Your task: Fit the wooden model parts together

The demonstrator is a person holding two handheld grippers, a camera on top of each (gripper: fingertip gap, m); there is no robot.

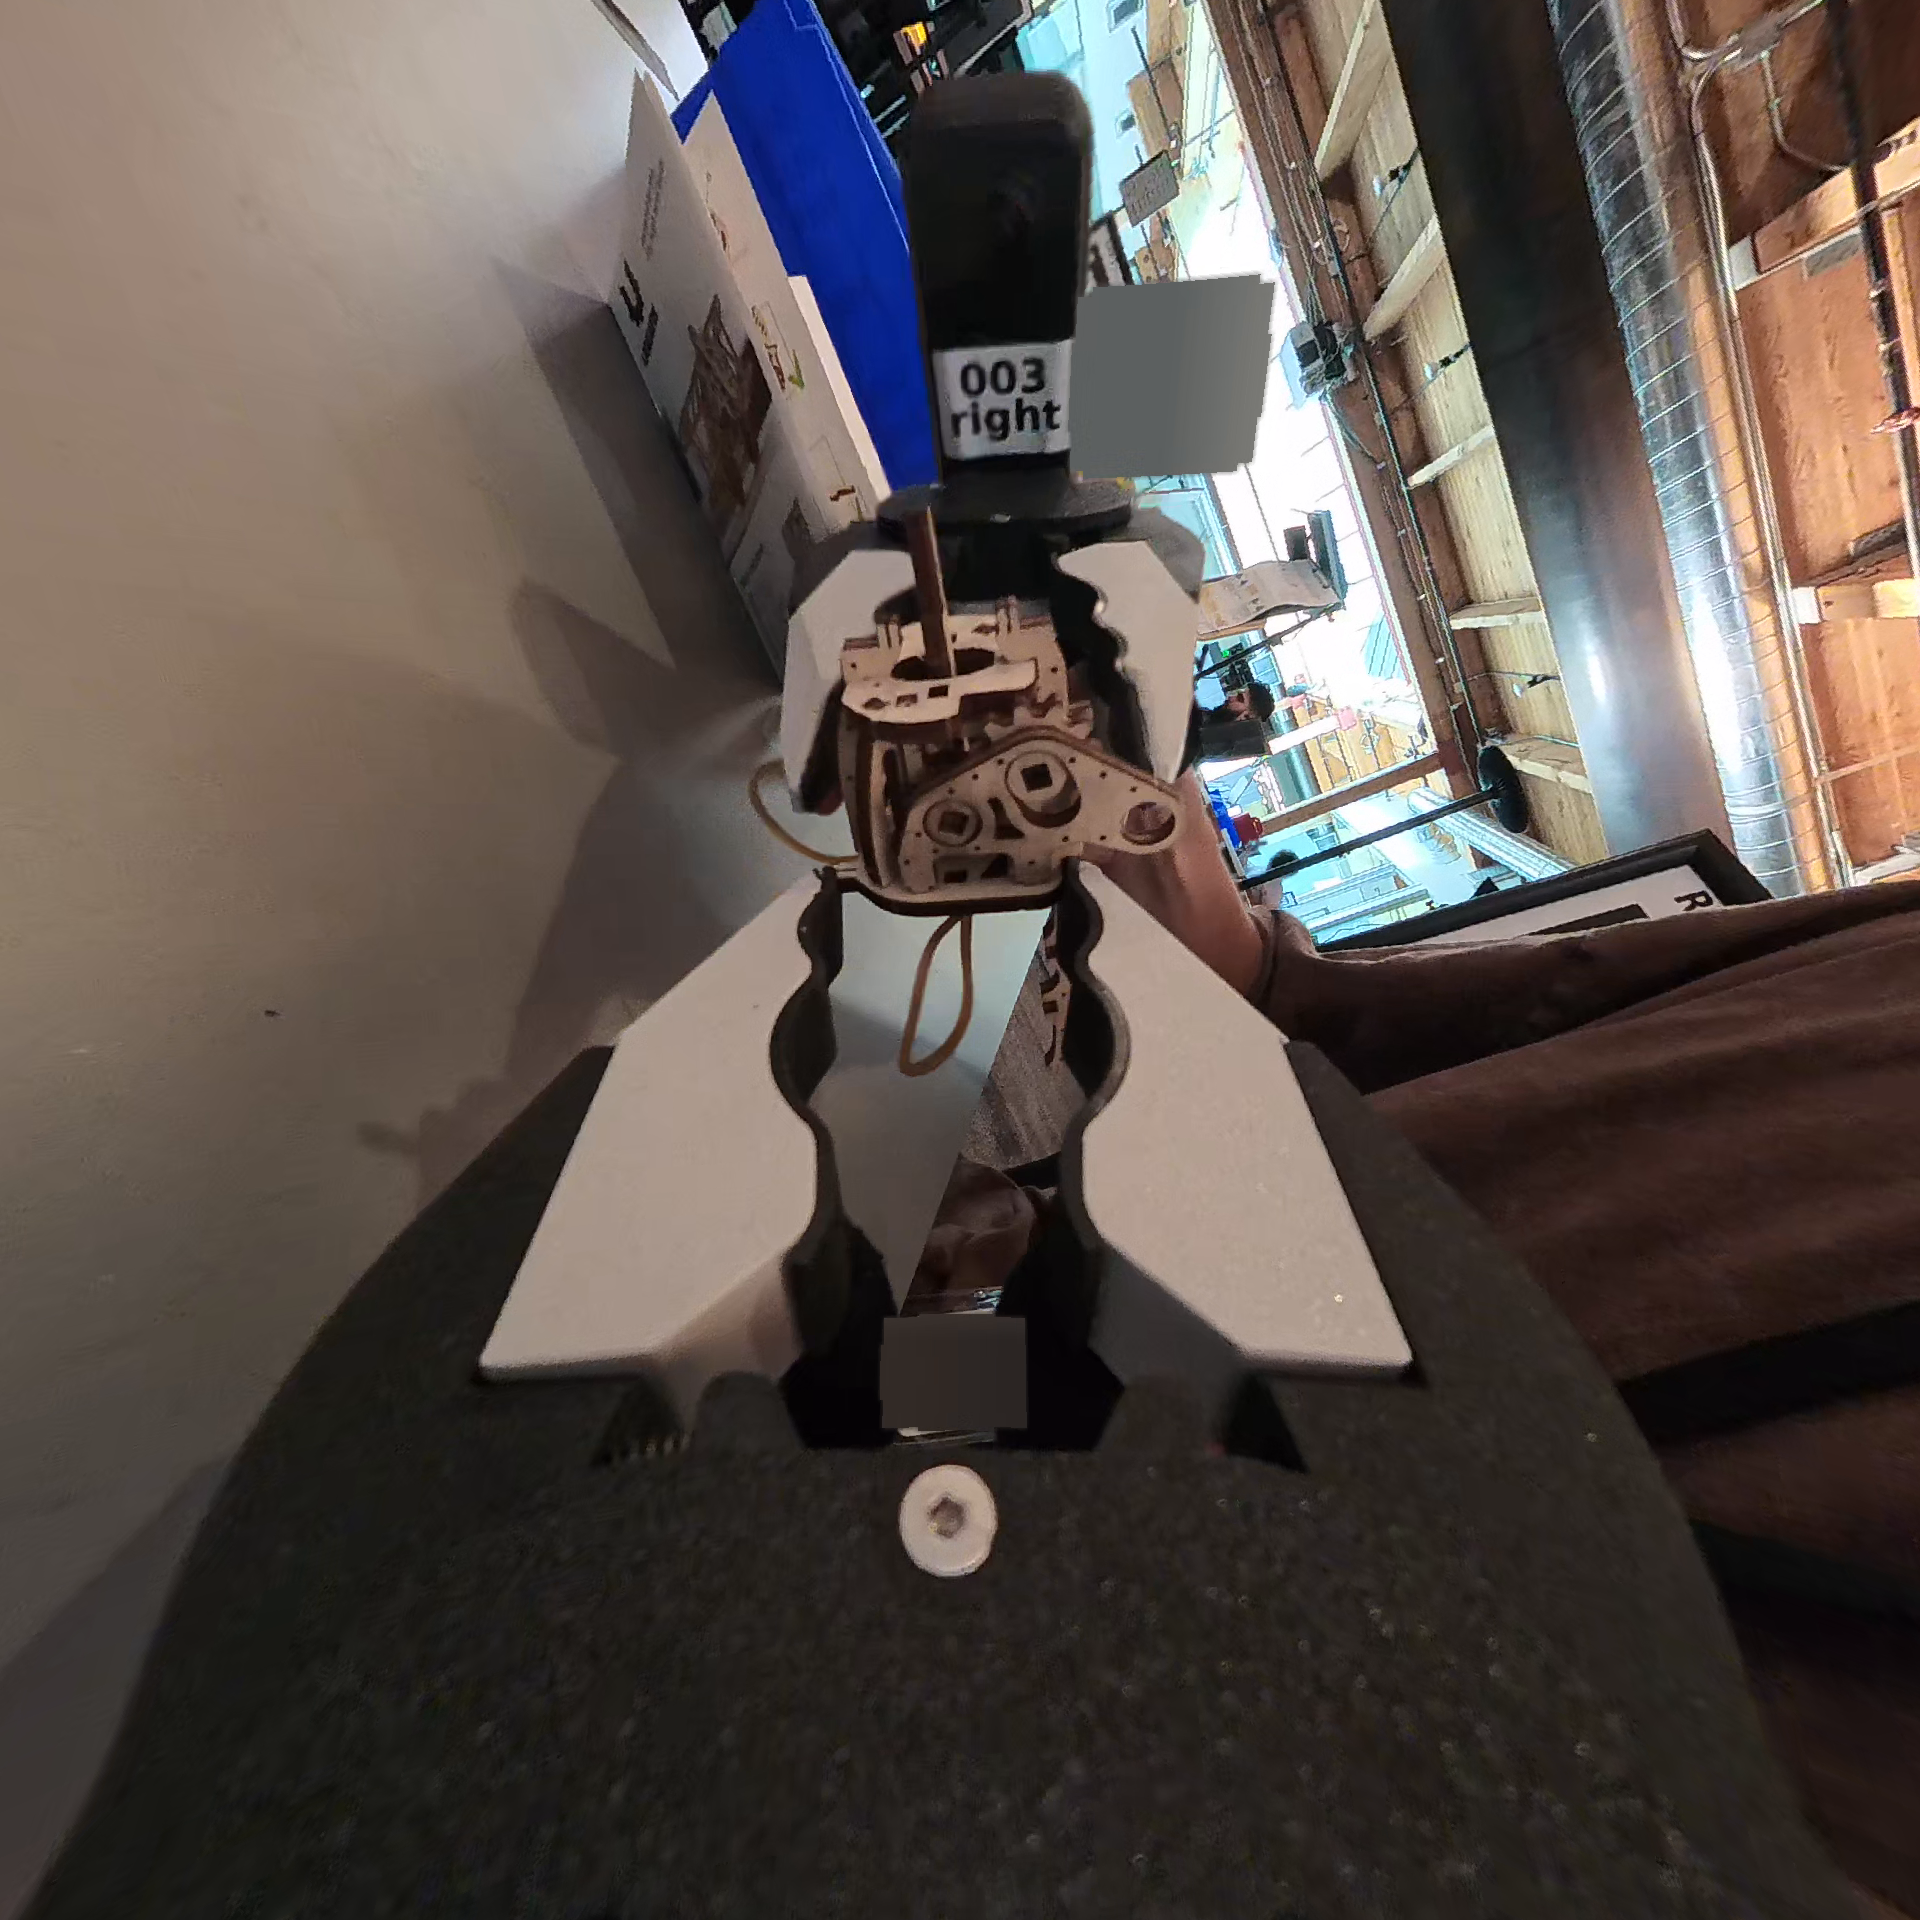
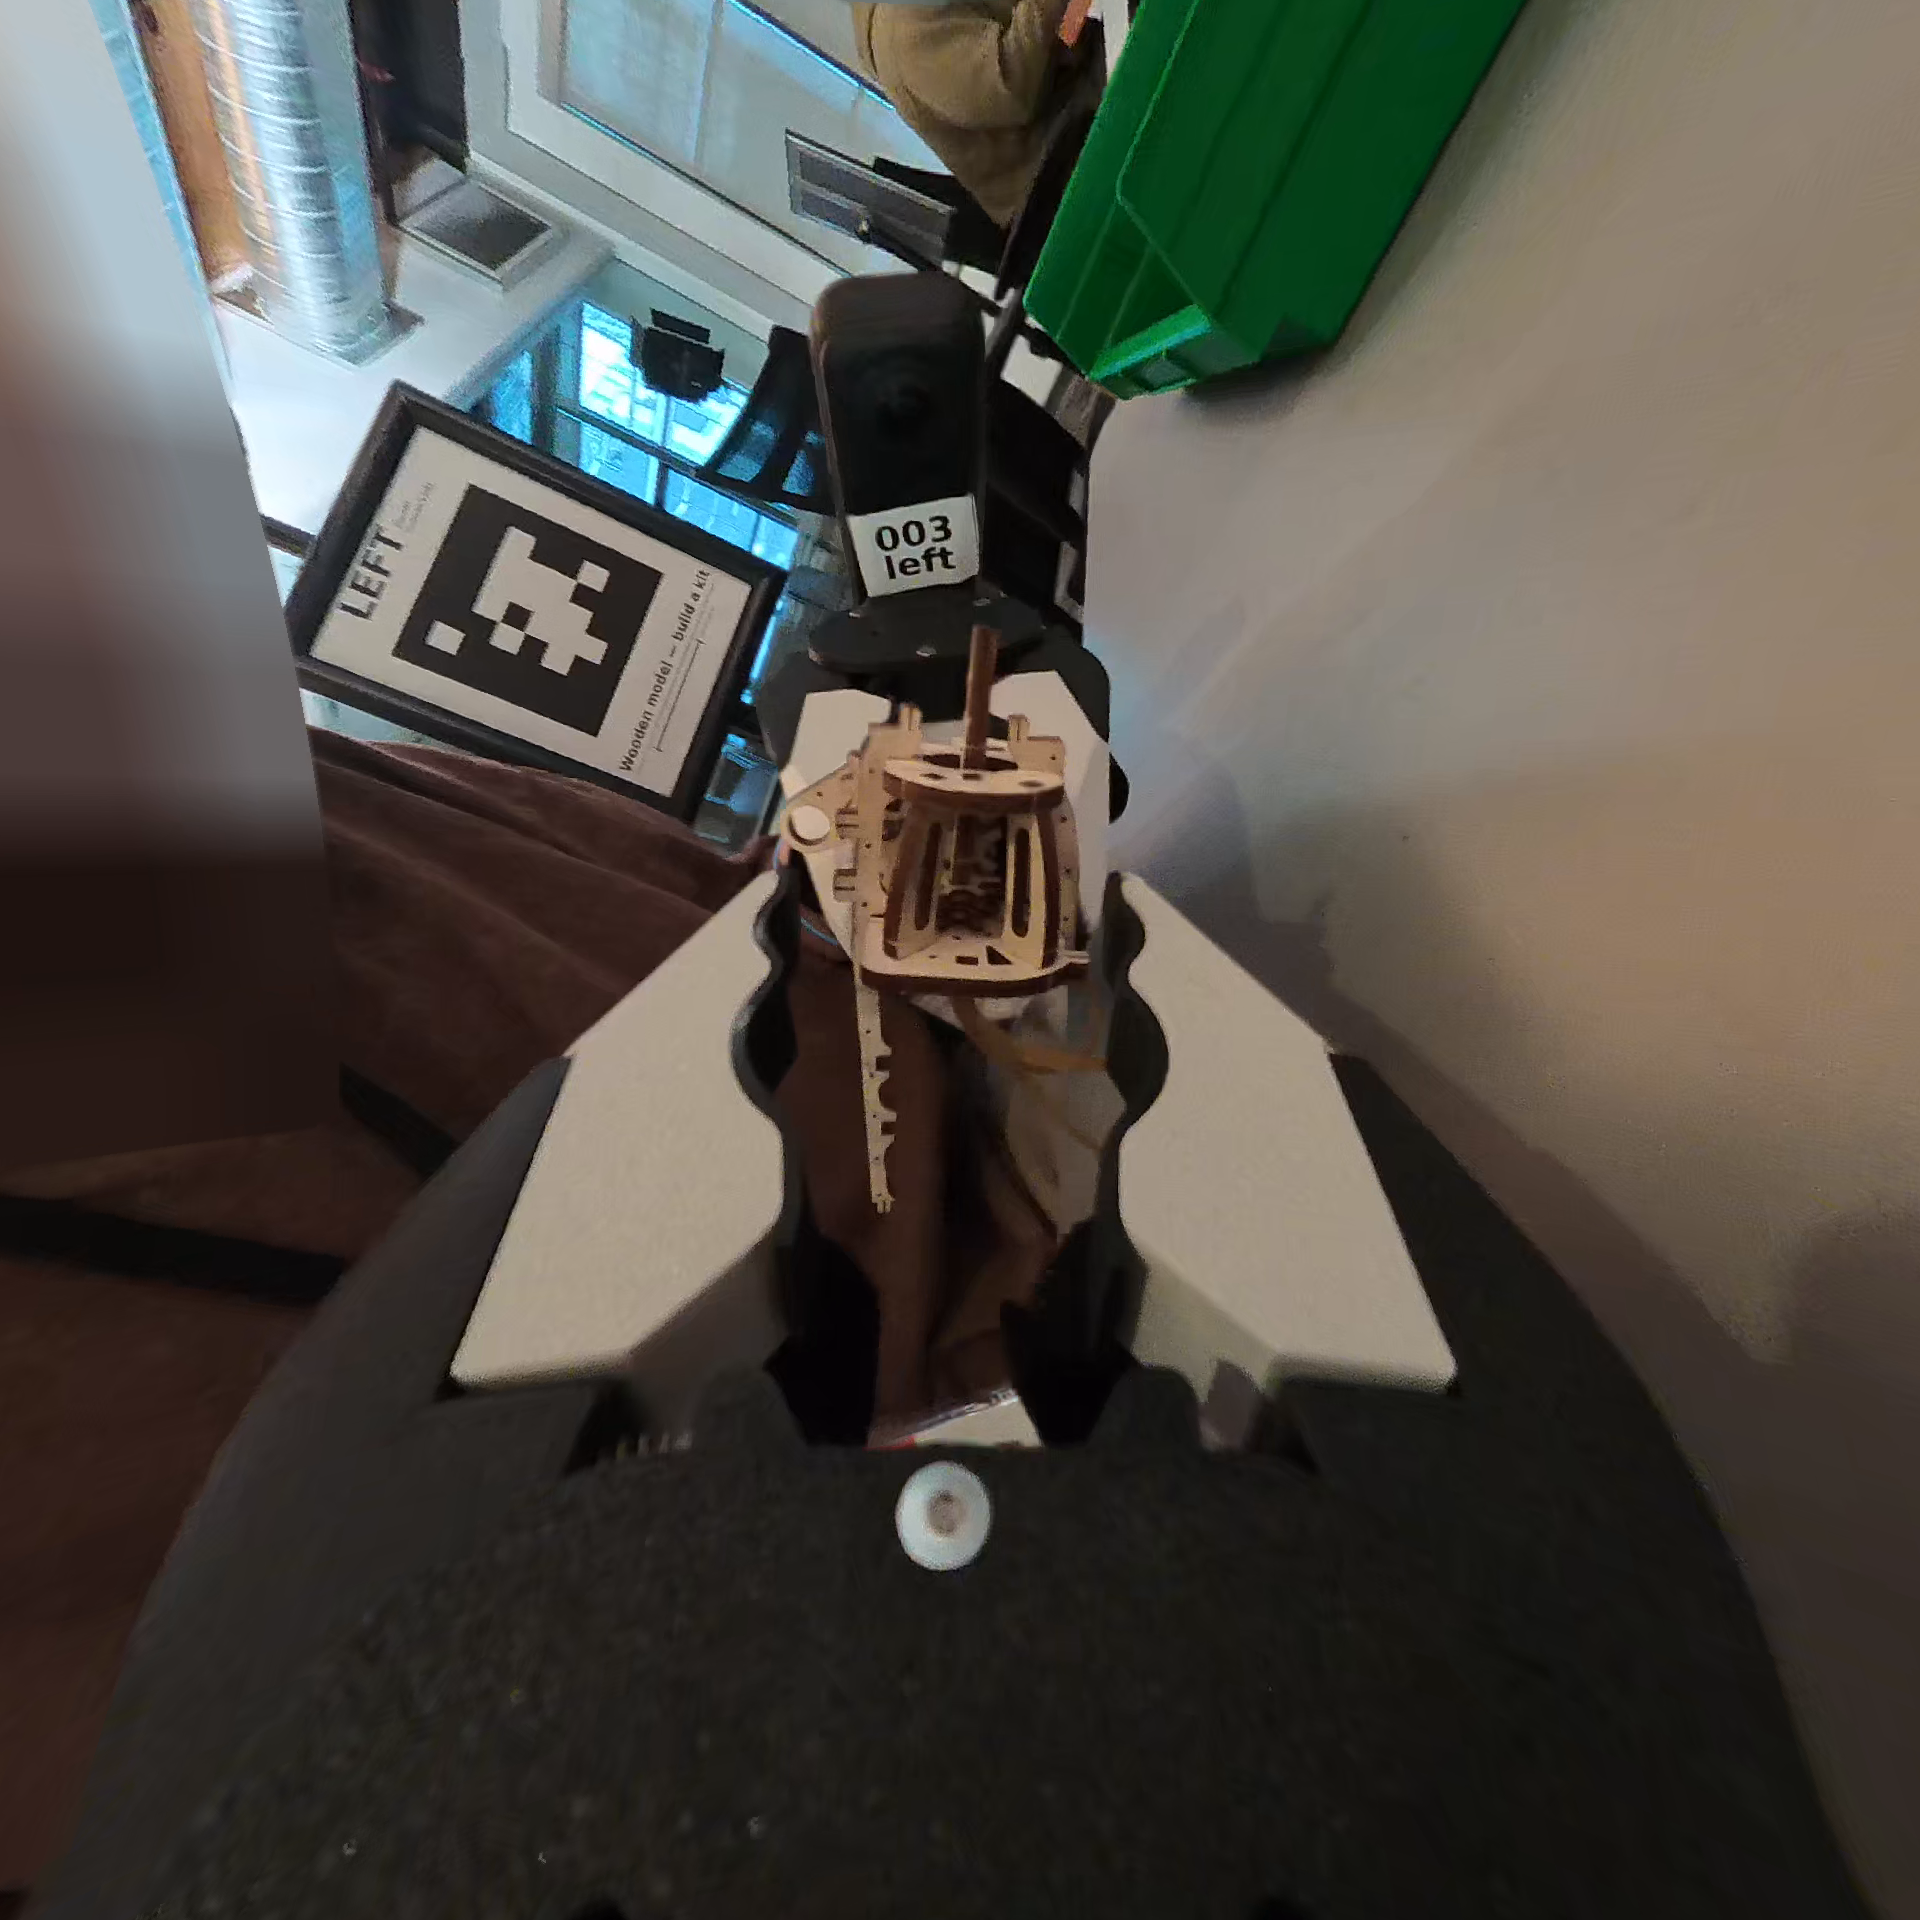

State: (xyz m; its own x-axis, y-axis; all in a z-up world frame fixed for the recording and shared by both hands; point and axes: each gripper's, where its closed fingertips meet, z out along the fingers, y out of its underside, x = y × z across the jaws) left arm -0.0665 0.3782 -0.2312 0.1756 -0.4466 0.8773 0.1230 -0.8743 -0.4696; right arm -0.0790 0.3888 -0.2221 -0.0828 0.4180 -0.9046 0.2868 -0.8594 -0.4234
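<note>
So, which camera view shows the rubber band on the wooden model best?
The left wrist view: the rubber band hangs below the wooden model as a clear open loop. The right wrist view shows only a thin, blurred strand under the model.

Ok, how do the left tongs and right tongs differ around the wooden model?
The left tongs meet the wooden model only at their tips; the right tongs have it reaching in between their fingers. The left tongs face its lobed side plate with square holes; the right tongs face its slatted round cage. Shared: white fingers, wavy black pads, pointing at each other; whether either clamps it is unclear.
</note>
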